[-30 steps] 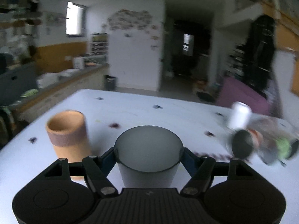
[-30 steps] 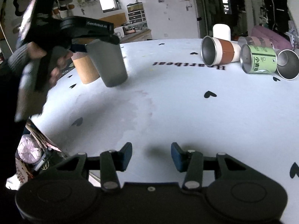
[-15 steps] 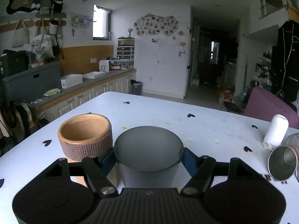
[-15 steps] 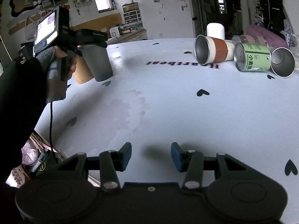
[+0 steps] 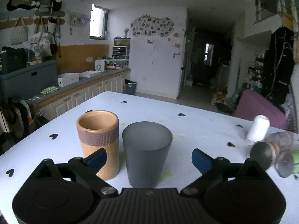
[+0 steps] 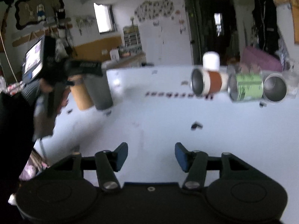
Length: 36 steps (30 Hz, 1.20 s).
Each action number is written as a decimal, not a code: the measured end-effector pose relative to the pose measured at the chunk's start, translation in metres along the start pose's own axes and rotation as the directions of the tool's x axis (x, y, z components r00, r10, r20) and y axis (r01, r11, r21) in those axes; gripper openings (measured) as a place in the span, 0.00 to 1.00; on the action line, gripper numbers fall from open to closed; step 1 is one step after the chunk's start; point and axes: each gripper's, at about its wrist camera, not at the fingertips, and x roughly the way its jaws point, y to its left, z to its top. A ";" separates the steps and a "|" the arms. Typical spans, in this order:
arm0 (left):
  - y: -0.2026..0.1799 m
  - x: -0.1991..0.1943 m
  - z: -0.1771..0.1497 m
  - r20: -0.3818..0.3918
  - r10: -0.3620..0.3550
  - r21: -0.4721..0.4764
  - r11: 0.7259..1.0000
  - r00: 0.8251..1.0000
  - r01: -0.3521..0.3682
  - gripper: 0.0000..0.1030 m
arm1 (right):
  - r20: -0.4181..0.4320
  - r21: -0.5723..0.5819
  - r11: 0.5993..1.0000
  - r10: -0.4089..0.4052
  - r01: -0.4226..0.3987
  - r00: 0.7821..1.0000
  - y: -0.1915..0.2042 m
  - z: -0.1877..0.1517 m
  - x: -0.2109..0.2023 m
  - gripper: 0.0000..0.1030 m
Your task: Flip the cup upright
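Observation:
A dark grey cup [image 5: 147, 153] stands upright on the white table [image 5: 196, 130], right of an upright tan cup [image 5: 98, 141]. My left gripper [image 5: 148, 159] is open, its fingers apart on either side of the grey cup and clear of it. In the right wrist view the grey cup [image 6: 99, 93] and tan cup [image 6: 80, 98] stand at the far left, by the left gripper. My right gripper [image 6: 151, 155] is open and empty over bare table. A metal cup with a brown band [image 6: 207, 82], a green can [image 6: 246, 87] and a steel cup [image 6: 274, 89] lie on their sides.
A white cylinder [image 6: 211, 60] stands behind the lying cups. In the left wrist view it [image 5: 257, 128] shows at the far right, with the lying cups [image 5: 263, 155] blurred. The table edge runs along the left, with kitchen counters beyond.
My left gripper has opened and let go of the grey cup, which now stands on the table beside the tan cup. The right gripper has tilted up a little.

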 end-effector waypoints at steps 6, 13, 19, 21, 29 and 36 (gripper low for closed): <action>-0.005 -0.045 -0.008 0.006 -0.032 0.021 0.999 0.999 0.032 0.98 | 0.063 -0.018 1.000 -0.014 0.015 0.998 -0.004 0.013 -0.002 0.64; -0.013 -0.087 -0.032 0.023 -0.065 0.080 0.995 0.998 0.063 1.00 | 0.087 -0.041 0.998 -0.039 0.043 0.995 -0.006 0.022 -0.001 0.75; -0.009 -0.109 -0.048 0.021 -0.087 0.075 0.993 0.996 0.086 1.00 | 0.113 -0.059 0.996 -0.055 0.061 0.992 -0.006 0.023 -0.007 0.85; -0.009 -0.116 -0.052 0.017 -0.086 0.082 0.993 0.996 0.085 1.00 | 0.124 -0.068 0.996 -0.054 0.063 0.991 -0.005 0.023 -0.009 0.89; -0.011 -0.135 -0.064 0.044 -0.101 0.113 0.989 0.994 0.095 1.00 | 0.150 -0.069 0.994 -0.077 0.088 0.986 -0.005 0.024 -0.015 1.00; -0.014 -0.140 -0.072 0.038 -0.103 0.123 0.988 0.994 0.098 1.00 | 0.149 -0.069 0.992 -0.093 0.104 0.984 -0.003 0.026 -0.019 1.00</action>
